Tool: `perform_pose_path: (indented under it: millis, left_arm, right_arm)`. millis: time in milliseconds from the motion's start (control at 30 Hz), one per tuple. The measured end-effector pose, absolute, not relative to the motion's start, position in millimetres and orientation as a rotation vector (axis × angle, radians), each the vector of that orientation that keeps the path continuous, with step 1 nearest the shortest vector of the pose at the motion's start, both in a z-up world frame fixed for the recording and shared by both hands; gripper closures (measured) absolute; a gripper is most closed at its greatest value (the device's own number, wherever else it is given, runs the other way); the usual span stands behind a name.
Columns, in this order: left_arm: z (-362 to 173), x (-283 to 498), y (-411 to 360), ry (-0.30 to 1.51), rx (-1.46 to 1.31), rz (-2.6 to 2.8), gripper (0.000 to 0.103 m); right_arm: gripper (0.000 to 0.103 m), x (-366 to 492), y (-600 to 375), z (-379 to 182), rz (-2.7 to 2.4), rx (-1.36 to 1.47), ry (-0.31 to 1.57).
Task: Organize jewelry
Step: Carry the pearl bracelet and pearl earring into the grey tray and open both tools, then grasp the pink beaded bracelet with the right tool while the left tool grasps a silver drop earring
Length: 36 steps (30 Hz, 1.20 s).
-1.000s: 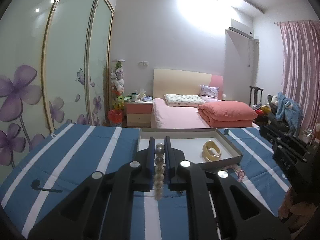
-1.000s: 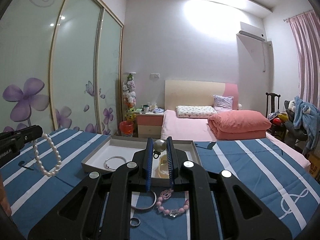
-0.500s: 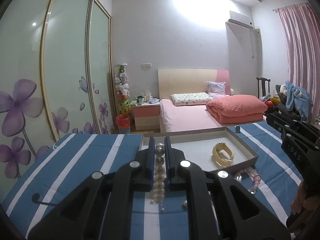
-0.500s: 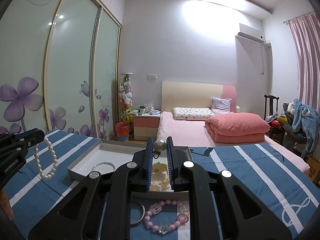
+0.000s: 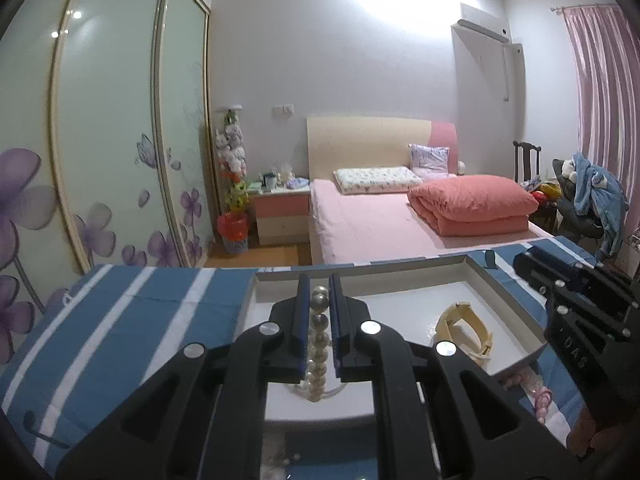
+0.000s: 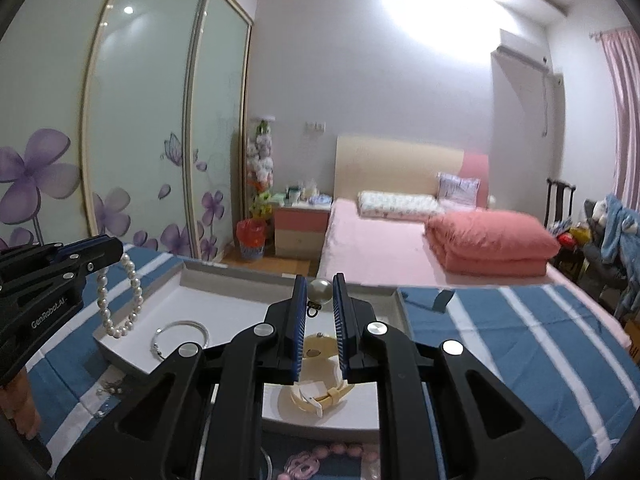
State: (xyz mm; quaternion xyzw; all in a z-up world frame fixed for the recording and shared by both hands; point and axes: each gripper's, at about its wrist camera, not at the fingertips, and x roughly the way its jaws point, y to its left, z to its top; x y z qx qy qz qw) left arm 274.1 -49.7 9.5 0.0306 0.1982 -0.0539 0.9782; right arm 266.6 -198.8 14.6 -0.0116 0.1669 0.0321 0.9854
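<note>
Left gripper [image 5: 319, 312]: fingers pinching the pearl strand [image 5: 318, 344], loop dangling over the left part of the tray [image 6: 224, 280].
Right gripper [image 6: 320, 300]: fingers clamped on a single pearl pendant [image 6: 319, 291] — held above the tray's middle, not yet let go.
Already in the tray: silver bangle [image 6: 180, 334] lying flat at the left, cream watch [image 6: 320, 396] near the front edge.
Left outside: pink bead bracelet [image 6: 340, 450] on the striped blue cloth [image 6: 500, 340] covering the bench, just before the tray; some small bits [image 6: 110, 390] by the tray's left corner, too tiny to name.
Progress: roughly halfway by the look of it — two pieces stowed, two in the air, at least one waiting.
</note>
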Motion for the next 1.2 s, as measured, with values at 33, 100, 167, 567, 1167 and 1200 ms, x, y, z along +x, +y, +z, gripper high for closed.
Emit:
perform_pose_path:
  millis: [33, 100, 167, 567, 1167, 1200]
  left_arm:
    - [7, 279, -51, 0.411, 0.057, -0.116, 0.093]
    - [2, 290, -53, 0.440, 0.045, -0.130, 0.093]
    - [-4, 297, -56, 0.462, 0.039, -0.141, 0.093]
    - [-21, 321, -62, 0.520, 0.015, -0.166, 0.090]
    - [3, 256, 19, 0.499, -0.044, -0.099, 0.056]
    - [2, 251, 22, 0.509, -0.044, -0.102, 0.055]
  right_arm:
    - [0.089, 272, -201, 12, 0.070, -0.010, 0.357]
    - [0.089, 282, -203, 6, 0.080, 0.010, 0.399]
    - [0.089, 288, -202, 3, 0.089, 0.020, 0.426]
    - [0.085, 306, -199, -5, 0.127, 0.033, 0.495]
    - [0.064, 240, -210, 28, 0.130, 0.052, 0.407]
    - [0.064, 232, -210, 29, 0.132, 0.058, 0.404]
